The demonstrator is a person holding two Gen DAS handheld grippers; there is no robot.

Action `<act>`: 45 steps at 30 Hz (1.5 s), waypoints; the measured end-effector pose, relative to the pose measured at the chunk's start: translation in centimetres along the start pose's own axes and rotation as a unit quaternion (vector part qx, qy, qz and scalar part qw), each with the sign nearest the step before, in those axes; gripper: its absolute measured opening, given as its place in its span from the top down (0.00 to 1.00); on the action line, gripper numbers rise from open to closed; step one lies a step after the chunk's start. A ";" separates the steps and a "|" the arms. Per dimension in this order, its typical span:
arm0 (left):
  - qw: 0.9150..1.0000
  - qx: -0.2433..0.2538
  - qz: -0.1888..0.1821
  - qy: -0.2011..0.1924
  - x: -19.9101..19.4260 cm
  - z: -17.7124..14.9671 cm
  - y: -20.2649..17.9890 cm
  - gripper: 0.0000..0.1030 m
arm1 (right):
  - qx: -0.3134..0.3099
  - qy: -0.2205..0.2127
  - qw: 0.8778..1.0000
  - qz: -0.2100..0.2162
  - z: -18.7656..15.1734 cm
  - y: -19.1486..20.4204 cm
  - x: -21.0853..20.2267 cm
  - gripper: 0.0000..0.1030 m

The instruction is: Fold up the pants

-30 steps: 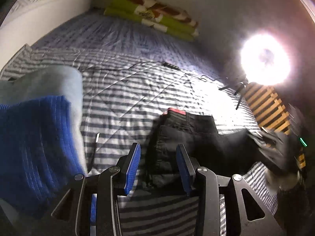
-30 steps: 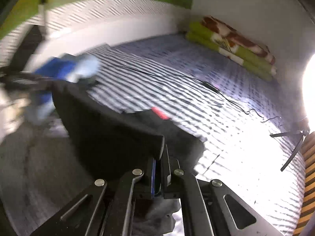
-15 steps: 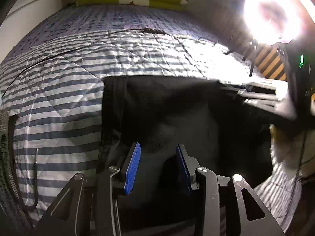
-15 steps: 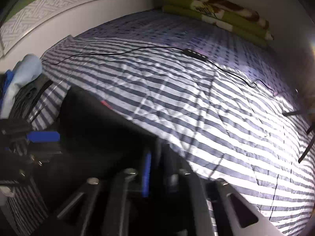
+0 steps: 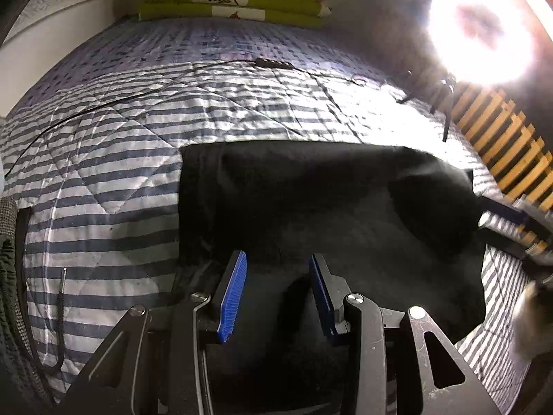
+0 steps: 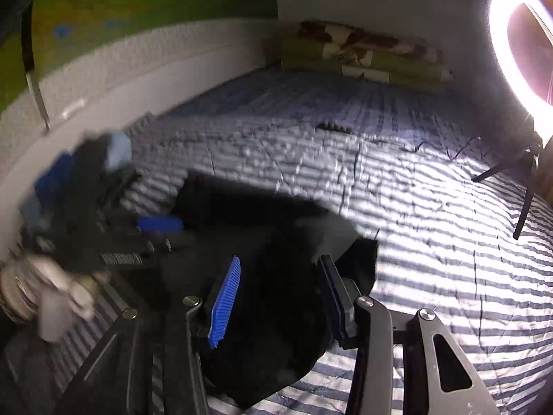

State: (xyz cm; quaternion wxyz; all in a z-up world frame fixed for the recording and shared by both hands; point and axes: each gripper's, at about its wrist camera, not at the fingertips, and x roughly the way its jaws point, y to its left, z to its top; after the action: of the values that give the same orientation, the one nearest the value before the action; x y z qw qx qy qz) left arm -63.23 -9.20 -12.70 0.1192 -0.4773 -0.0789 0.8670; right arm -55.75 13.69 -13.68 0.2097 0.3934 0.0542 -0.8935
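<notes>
The black pants (image 5: 311,207) lie folded flat on the striped quilt (image 5: 103,180). Over their near edge my left gripper (image 5: 276,276) stands open, its blue pads (image 5: 235,294) apart with nothing between them. In the right wrist view the pants (image 6: 262,235) spread below my right gripper (image 6: 280,276), which is also open and holds nothing. The right gripper (image 5: 518,221) shows blurred at the pants' right end in the left wrist view. At the left of the right wrist view, the left gripper (image 6: 159,224) and a hand (image 6: 55,294) appear blurred.
Folded green blankets (image 5: 228,3) lie against the far wall. A black cable (image 5: 138,95) crosses the quilt. A bright ring light (image 5: 480,27) on a tripod stands at the right, above wooden slats (image 5: 501,145). A pile of blue and dark clothes (image 6: 86,173) sits at the left.
My right gripper was shut on the pants' cloth a second ago; it has let go and now stands open. The pants went from held up to lying folded flat. The left gripper stayed open.
</notes>
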 end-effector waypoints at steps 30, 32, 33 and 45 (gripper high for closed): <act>0.986 -0.160 -0.001 0.037 -1.5 -4.1 4.8 0.55 | 0.233 0.116 0.963 0.071 -5.8 0.1 4.7 0.67; 0.982 -0.188 -0.013 0.032 -2.2 -4.7 5.3 0.70 | 0.249 0.128 0.955 0.093 -5.5 -0.3 5.0 0.76; 0.979 -0.199 -0.025 0.029 -2.8 -4.9 5.5 0.77 | 0.254 0.130 0.953 0.100 -5.5 -0.4 4.8 0.80; 0.977 -0.187 -0.077 0.070 -11.7 -16.5 -1.5 0.82 | 0.227 0.187 0.947 0.129 -12.3 3.1 -5.2 0.84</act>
State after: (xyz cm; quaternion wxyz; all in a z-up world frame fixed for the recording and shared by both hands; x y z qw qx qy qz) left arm -42.96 -10.66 -11.63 0.0993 -0.5433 -0.2669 0.7898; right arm -42.94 15.81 -18.13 0.2144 0.5946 -0.1624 -0.7577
